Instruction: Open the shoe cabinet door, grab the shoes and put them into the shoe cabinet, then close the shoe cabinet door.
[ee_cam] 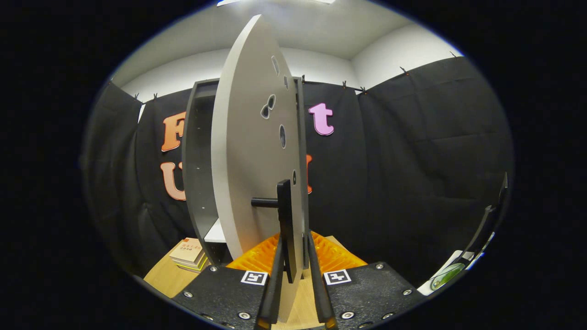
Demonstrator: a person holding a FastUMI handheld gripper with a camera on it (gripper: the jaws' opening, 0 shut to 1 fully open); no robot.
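The tongs [296, 270] sit clamped on the door edge beside its handle [284, 215], the door [250, 160] swung partly off the cabinet [198, 156]. Door-opening looks underway; next, swing it wider. Books [189, 253] lie on the counter [167, 275] beyond.

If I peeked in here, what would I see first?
A big pale grey cabinet door stands swung open, edge-on, straight ahead. Its black bar handle sits between the gripper fingers, which look closed around it. Behind the door is the dark cabinet shell, with a ribbed orange tray at its foot.
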